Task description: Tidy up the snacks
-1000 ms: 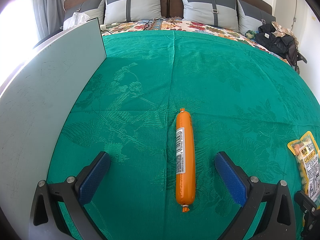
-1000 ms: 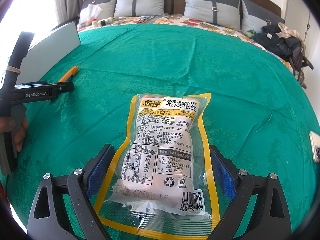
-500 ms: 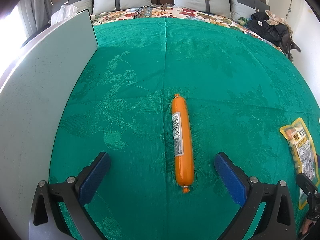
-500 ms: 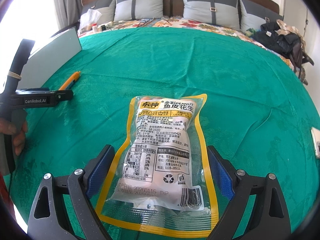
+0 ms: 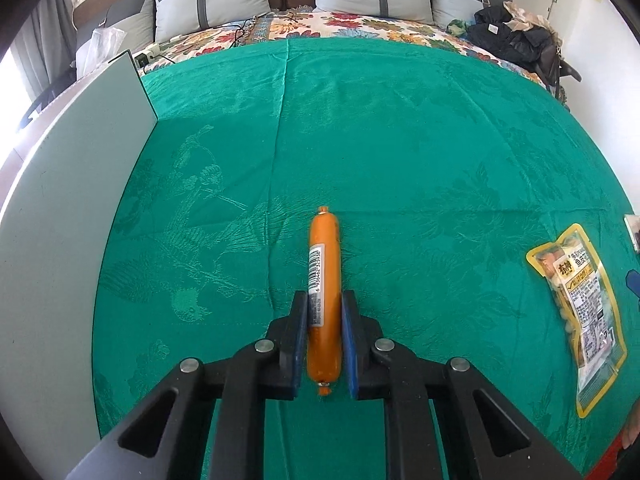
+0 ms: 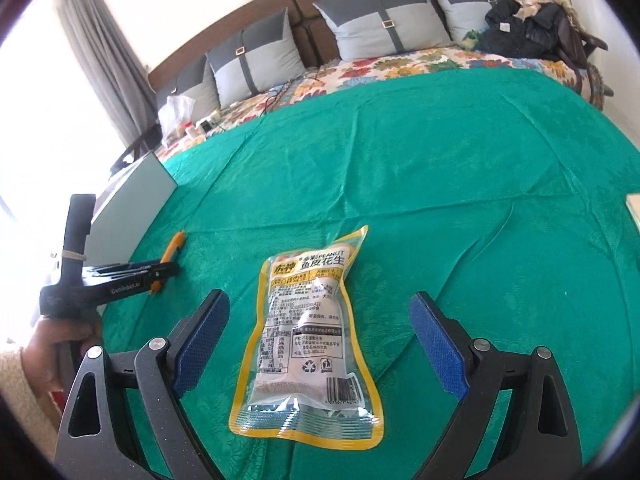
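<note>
My left tool (image 5: 324,344) pinches the sausage (image 5: 324,300) at its near half, long axis running straight away from me along the fingers, on the bed (image 5: 420,140). My right tool (image 6: 316,344) is spread, the peanut bag (image 6: 308,344) lying lengthwise between its fingers.

The left gripper (image 5: 324,312) is clamped on an orange sausage (image 5: 323,276), both blue pads pressed flat against the sausage's near half. The person's left hand (image 6: 60,344) wraps its handle from below. The right gripper (image 6: 316,312) hangs spread wide above a peanut packet (image 6: 308,336), fingers (image 6: 200,336) straddling it without contact.
</note>
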Tool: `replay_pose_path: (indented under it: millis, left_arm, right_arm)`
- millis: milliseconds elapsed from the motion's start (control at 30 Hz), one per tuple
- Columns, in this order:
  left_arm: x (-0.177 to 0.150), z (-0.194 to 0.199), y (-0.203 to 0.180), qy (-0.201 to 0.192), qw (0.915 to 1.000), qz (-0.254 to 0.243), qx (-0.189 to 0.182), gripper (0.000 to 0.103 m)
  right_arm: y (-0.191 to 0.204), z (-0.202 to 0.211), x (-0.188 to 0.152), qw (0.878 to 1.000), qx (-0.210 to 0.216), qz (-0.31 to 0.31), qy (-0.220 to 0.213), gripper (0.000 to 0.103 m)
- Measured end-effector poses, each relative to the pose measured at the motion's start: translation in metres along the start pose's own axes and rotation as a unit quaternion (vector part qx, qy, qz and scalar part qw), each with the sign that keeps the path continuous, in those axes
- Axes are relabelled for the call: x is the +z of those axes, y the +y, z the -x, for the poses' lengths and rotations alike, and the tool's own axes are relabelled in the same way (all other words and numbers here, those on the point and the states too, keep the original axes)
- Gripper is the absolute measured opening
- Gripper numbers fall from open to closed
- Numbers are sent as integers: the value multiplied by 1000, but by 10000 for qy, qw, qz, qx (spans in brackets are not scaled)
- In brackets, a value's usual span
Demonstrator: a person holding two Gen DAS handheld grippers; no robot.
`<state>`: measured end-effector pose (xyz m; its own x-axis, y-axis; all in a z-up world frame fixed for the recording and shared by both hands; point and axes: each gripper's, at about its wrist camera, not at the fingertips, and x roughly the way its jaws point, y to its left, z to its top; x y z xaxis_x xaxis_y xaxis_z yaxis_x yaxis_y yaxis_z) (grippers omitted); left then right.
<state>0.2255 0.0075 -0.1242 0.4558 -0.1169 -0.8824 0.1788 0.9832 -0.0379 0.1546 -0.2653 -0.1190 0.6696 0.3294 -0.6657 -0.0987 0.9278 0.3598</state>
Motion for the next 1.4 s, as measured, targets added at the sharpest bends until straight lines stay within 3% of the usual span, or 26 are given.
replay_pose_path:
  millis: [167,267,367,400,467,500,533,567,733,767,800,833,933,1033,1067,1133,1200,1333,1400]
  left_arm:
    - [-22,18,4,-106,9993,205,-304,15]
    - [-35,35,8,-139,9985,299,-438,15]
    - [-44,63,15,-281,9966,433,-638,15]
    - [-47,73,17,-352,9958,473,-699,15]
    - [-52,95,23,-504,9935,570,-842,15]
    - [-54,105,26,-571,9921,632,-922,15]
    - [-57,115,30,-632,9905,696,-999,15]
    - [-59,124,33,-690,9889,752,-1082,15]
    - [-68,151,50,-854,9839,967,-1237,15]
    - [-70,155,53,-891,9830,1014,-1247,15]
    - [-72,158,55,-925,9821,1052,-1257,15]
    - [-75,160,58,-948,9814,1084,-1268,15]
    - [-84,166,61,-959,9807,1123,-1278,15]
    - [-90,168,63,-928,9812,1138,-1255,15]
    - [-92,170,62,-932,9814,1139,-1234,15]
    - [-97,175,66,-969,9814,1137,-1203,15]
    - [-102,181,72,-1029,9807,1168,-1188,15]
    - [-103,191,89,-1111,9744,1440,-1321,15]
    - [-101,199,100,-1198,9694,1590,-1439,15]
  right_arm:
    - [28,-19,14,9958,-232,175,865,93]
    - [50,-55,11,9818,-663,670,1651,94]
    - [68,-68,5,9690,-1120,1338,1747,89]
    - [65,-65,5,9692,-1191,1326,1702,70]
    - [55,-50,7,9758,-1061,967,1648,50]
    - [49,-41,11,9789,-1038,799,1569,29]
    - [44,-33,13,9803,-1027,649,1559,23]
    - [41,-27,16,9808,-1068,548,1538,4]
    - [32,-15,22,9812,-1059,226,1596,10]
    - [29,-15,24,9813,-1122,3,1567,31]
    - [28,-17,27,9807,-1119,-270,1579,80]
    - [26,-18,29,9800,-1114,-511,1567,91]
    - [31,-44,33,9700,-1252,-1040,1807,90]
    - [39,-87,24,9480,-1614,-1244,2443,90]
    - [44,-94,24,9460,-1785,-1146,2453,93]
    - [59,-95,29,9478,-2014,-742,2360,89]
    - [69,-86,34,9535,-1998,-364,2228,53]
    - [60,-61,39,9598,-1672,-493,2202,52]
    - [53,-43,42,9681,-1152,-917,2027,52]
